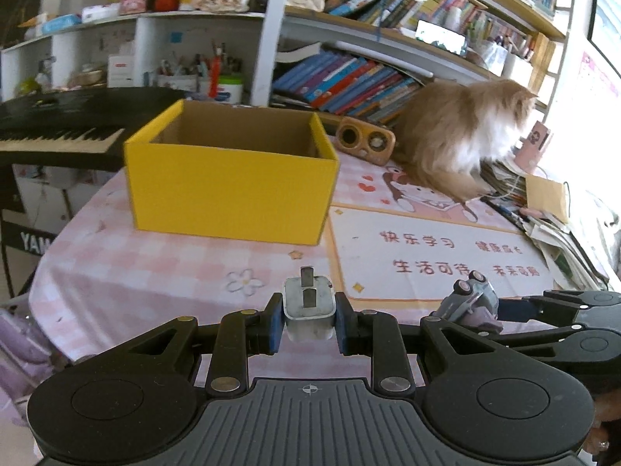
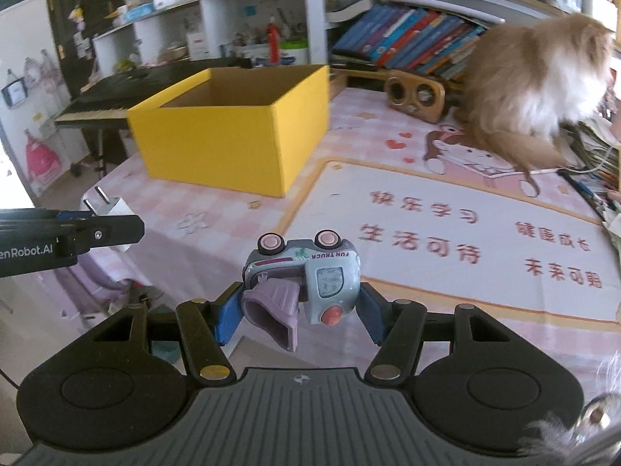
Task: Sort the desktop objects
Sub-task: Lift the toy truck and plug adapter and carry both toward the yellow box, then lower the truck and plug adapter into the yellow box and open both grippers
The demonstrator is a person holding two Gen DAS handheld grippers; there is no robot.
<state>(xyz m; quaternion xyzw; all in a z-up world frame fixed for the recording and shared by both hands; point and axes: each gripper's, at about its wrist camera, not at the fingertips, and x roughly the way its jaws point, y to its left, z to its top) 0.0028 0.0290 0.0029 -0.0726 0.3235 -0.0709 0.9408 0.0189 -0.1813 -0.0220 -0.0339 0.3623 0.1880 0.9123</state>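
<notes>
My left gripper (image 1: pixel 309 324) is shut on a white plug adapter (image 1: pixel 309 308) with its two metal prongs pointing away from me; the same plug adapter (image 2: pixel 112 207) shows at the left of the right wrist view. My right gripper (image 2: pixel 299 310) is shut on a pale blue toy truck (image 2: pixel 310 272), turned wheels up, with a lilac funnel part hanging out. That toy truck (image 1: pixel 471 301) appears at the right of the left wrist view. An open yellow cardboard box (image 1: pixel 233 178) stands ahead on the pink checked tablecloth (image 1: pixel 155 264); the yellow box (image 2: pixel 233 132) looks hollow inside.
A fluffy ginger and white cat (image 1: pixel 462 132) sits at the back right beside a wooden speaker (image 1: pixel 365 141). Piled papers and books (image 1: pixel 562 233) crowd the right edge. A black keyboard (image 1: pixel 58 132) stands left of the table. Bookshelves (image 1: pixel 349 73) fill the back.
</notes>
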